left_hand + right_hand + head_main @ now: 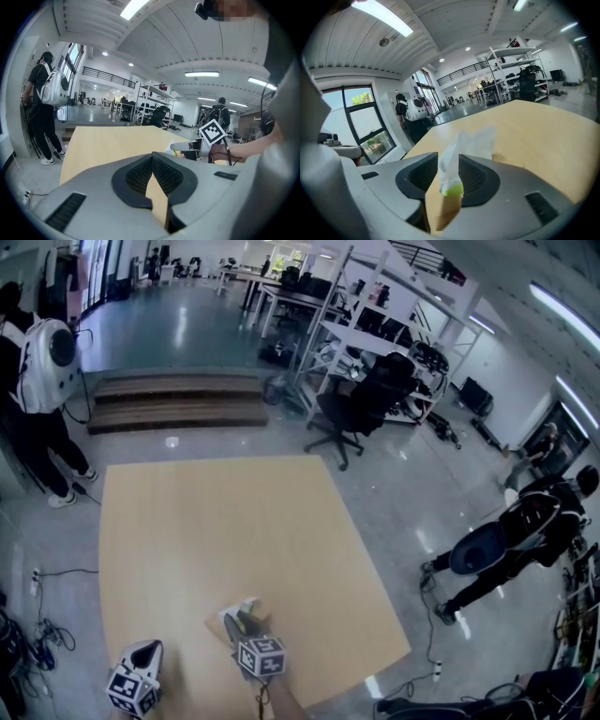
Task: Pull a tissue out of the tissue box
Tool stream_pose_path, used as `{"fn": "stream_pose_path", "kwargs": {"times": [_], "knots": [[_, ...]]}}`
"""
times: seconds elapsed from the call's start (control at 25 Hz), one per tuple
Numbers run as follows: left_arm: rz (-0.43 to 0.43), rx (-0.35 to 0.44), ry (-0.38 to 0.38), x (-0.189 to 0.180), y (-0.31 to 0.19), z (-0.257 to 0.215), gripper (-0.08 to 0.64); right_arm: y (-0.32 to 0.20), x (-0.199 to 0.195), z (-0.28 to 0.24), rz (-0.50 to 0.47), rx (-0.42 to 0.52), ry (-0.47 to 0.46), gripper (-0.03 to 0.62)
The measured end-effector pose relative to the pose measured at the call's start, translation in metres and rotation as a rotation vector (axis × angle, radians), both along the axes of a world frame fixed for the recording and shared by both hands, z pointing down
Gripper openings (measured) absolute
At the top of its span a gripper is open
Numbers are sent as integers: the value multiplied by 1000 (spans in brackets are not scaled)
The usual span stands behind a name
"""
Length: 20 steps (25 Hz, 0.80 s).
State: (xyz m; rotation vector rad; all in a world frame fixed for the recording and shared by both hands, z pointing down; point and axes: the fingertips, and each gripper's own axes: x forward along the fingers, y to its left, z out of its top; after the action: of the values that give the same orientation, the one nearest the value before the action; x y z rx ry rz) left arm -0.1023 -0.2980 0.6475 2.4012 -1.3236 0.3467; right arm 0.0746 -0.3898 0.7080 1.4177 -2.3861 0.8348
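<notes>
On the near end of the light wooden table (pixel 216 531) stands the brown tissue box (pixel 217 624), a white tissue (pixel 247 604) sticking up from it. My right gripper (pixel 242 620) sits right over the box. In the right gripper view the tissue (pixel 461 145) rises from the box's green opening (pixel 451 189), upright between the right gripper's (pixel 449 172) parted pads, which do not squeeze it. My left gripper (pixel 148 652) rests left of the box; its fingertips (pixel 153 157) meet, nothing held. From there the right gripper (pixel 187 147) shows at the right.
A person with a white backpack (pixel 37 371) stands far left, and another person (pixel 525 531) bends over on the floor at the right. A black office chair (pixel 366 399), shelving (pixel 375 324) and wooden steps (pixel 178 399) lie beyond the table. Cables (pixel 37 638) trail at the left.
</notes>
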Motion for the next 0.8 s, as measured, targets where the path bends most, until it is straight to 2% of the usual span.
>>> {"fn": "stream_pose_path", "kwargs": {"times": [0.32,0.4,0.68,0.8], "knots": [[14,-6,-1,5,1,-1,8,0,4,-1,-13,2,21,110],[-1,-1,-12,0,1,2,8,1,4,-1,-7,3,31,54],[-7,-1,-4,-5,-4,0,8,-4,2,-1,11,-2,44,9],[10,7,-26,-9,0,5,6,-1,0,-2,14,1,42,2]]}}
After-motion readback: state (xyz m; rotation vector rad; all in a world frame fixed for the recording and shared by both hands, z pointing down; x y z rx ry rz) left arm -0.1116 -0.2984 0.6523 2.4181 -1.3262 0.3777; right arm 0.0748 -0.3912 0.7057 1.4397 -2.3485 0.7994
